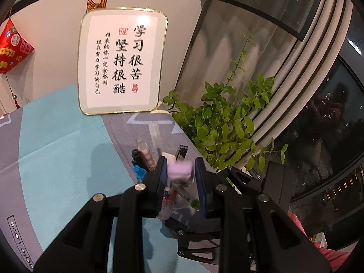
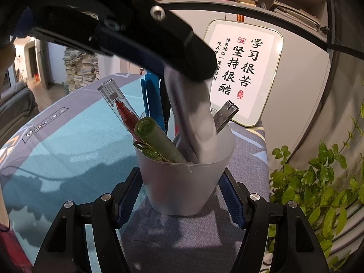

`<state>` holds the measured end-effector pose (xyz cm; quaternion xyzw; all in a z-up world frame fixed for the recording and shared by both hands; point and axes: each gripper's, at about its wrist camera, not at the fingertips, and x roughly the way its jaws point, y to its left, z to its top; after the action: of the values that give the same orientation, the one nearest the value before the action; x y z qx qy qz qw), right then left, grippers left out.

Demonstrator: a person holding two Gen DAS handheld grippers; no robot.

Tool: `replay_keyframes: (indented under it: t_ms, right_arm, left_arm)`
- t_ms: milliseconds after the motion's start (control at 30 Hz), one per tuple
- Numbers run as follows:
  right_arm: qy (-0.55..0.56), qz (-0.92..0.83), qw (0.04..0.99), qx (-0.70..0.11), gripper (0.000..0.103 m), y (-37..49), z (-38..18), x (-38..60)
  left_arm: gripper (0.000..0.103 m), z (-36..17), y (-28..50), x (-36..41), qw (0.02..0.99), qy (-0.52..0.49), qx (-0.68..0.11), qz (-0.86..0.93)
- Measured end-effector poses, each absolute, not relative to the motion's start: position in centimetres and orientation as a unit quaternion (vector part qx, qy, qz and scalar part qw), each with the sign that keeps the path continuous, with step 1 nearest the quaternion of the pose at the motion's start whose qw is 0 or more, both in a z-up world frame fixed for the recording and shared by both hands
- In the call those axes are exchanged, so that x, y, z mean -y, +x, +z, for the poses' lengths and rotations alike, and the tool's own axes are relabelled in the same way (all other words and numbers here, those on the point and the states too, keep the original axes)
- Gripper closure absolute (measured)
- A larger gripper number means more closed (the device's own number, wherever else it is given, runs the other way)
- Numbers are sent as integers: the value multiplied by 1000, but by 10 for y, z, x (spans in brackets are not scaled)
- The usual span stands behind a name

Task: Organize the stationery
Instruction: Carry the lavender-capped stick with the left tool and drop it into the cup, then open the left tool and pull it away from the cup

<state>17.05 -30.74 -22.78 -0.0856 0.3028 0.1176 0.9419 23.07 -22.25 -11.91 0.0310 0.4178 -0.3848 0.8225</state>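
Gripping a pale item (image 1: 179, 170) — left hand-held gripper (image 1: 180, 171) over cup (image 2: 182, 182).

The framed calligraphy sign (image 2: 244, 72) reads 学习很苦 坚持很酷; the table mat (image 2: 68, 141) says "Magic.Love".

Black tool (image 1: 180, 170), blue pads (image 1: 201, 177), silver screws.

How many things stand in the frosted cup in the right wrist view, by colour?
Red pen: 1
Green pen: 1
Blue clip: 1
Silver blade: 1
Pale blurred item, held from above by the left gripper: 1
Total: 5 clearly seen in the cup.
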Motion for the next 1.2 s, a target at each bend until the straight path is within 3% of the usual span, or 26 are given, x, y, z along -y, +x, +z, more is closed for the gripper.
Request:
replay_keyframes:
  t_ms: [600,733,900,1133,1200]
  right_arm:
    - [-87,116,942,-303,34,170,-228,307]
    - [-77,114,941,-308,34,170,-228,309]
    - [-87,94,944,-305,34,167,-227,301]
    - [-58,73,950,-298,33,170,-223,302]
    - [-49,65,951,-299,29,173,-220,303]
  left_arm:
    - [79,-106,210,175,867,34,-365,-339]
    - [64,-107,193,153,902,55,-318,-286]
    - [58,-118,178,127,931,90,-276,-221]
    - [55,-137,179,101,932,83,-294,-194]
    - [55,-141,179,96,932,79,-300,-190]
